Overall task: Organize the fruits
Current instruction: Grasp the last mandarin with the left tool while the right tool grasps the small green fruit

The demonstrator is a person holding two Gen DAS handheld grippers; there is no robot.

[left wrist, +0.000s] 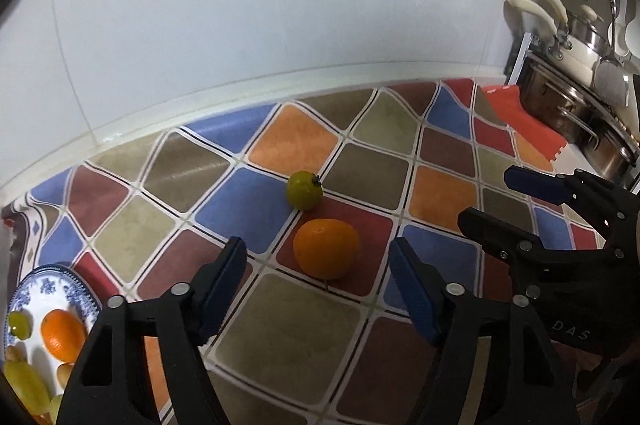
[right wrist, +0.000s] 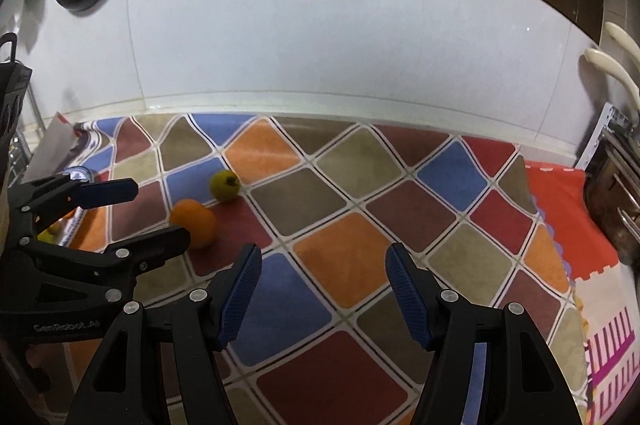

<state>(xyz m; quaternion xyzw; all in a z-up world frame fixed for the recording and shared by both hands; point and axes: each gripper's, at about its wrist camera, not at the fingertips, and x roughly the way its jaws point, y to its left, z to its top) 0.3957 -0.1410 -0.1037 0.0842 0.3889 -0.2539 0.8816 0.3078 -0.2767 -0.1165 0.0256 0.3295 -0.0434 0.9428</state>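
An orange [left wrist: 326, 248] lies on the checkered cloth, with a small green fruit [left wrist: 304, 190] just behind it. My left gripper [left wrist: 318, 261] is open and empty, its fingers on either side of the orange and slightly short of it. A blue-and-white plate [left wrist: 76, 291] at lower left holds another orange [left wrist: 63, 335] and green grapes [left wrist: 25, 385]. My right gripper [right wrist: 322, 265] is open and empty over bare cloth, to the right of both fruits. In the right wrist view the orange [right wrist: 196, 223] and green fruit [right wrist: 225, 185] lie at left, beside my left gripper [right wrist: 158, 211].
A white tiled wall [left wrist: 260, 25] runs along the back of the counter. Stacked steel pots [left wrist: 568, 97] with cream handles stand at the far right on a red mat [left wrist: 520, 121]. My right gripper [left wrist: 494, 197] shows at the right of the left wrist view.
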